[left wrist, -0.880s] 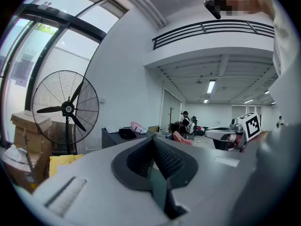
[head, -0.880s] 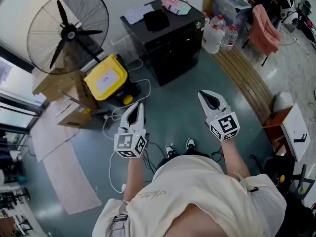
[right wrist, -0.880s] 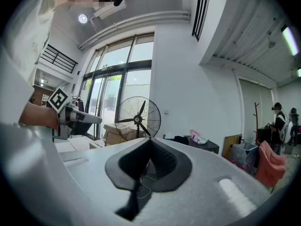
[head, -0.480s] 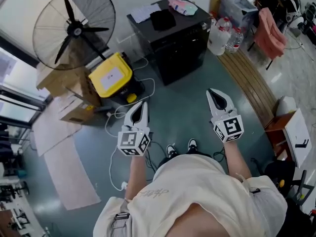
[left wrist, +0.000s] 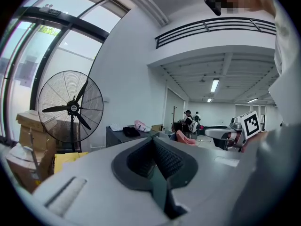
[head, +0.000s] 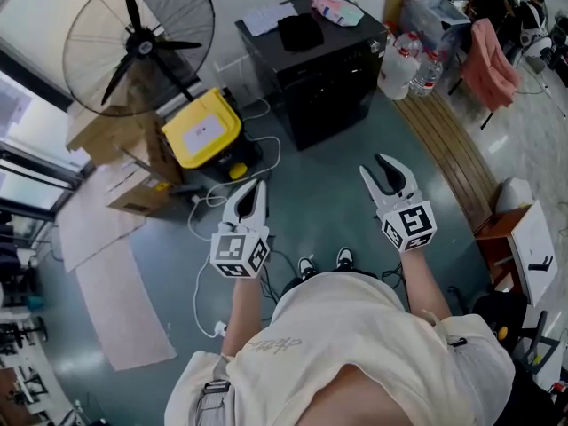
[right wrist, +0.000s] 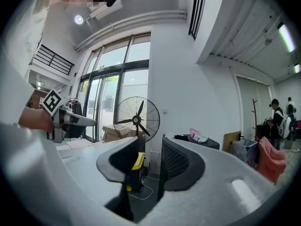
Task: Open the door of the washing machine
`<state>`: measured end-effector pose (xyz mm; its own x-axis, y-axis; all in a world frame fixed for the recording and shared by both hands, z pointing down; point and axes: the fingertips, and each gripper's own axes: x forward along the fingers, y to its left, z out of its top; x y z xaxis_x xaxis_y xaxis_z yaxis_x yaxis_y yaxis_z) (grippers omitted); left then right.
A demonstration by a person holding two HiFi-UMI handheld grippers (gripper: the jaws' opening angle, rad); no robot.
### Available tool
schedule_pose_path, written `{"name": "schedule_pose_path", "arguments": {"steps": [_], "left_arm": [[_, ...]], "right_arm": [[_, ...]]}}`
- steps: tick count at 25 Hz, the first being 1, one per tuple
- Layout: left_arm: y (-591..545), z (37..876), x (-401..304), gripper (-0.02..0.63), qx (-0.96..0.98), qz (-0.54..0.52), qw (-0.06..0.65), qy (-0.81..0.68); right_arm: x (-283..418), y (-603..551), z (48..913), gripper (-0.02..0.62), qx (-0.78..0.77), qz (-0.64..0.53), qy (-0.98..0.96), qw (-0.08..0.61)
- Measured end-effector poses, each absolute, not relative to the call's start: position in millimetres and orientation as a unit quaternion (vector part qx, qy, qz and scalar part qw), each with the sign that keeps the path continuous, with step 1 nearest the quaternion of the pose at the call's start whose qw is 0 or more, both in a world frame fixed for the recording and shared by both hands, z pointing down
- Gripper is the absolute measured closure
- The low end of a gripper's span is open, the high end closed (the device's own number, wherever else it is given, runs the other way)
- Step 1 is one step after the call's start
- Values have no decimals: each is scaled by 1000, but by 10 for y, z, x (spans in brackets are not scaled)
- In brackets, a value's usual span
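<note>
The washing machine is a black box against the far wall, with papers, a dark cloth and a pink item on its top. Its front faces me, and I cannot make out the door from here. It also shows as a dark cabinet in the left gripper view and in the right gripper view. Both grippers hang in the air well short of it, over the green floor. My left gripper is shut with nothing in it. My right gripper is open and empty.
A big standing fan is at the far left, with cardboard boxes and a yellow-lidded machine below it. Cables trail on the floor. Water bottles, a wooden strip and a chair with pink cloth lie at the right.
The right gripper's jaws have spread apart. Both hands stay about where they were, and the head view has shifted slightly.
</note>
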<state>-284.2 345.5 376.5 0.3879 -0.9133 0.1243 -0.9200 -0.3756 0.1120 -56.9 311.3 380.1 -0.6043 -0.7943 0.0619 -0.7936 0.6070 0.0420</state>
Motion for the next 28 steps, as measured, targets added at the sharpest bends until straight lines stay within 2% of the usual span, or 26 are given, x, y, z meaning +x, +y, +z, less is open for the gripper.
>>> {"name": "schedule_pose_path", "arguments": {"steps": [3, 17, 28], "left_arm": [[3434, 3768, -2926, 589, 827, 20, 82, -556], [3253, 3773, -3219, 589, 846, 15, 75, -528], [3108, 4138, -3528, 588, 830, 6, 123, -544]], "right_arm": [[-633, 3088, 3797, 411, 439, -3, -897, 43], [-986, 3033, 3909, 410, 452, 5, -889, 72], [-1193, 3027, 4230, 408, 440, 24, -890, 119]]}}
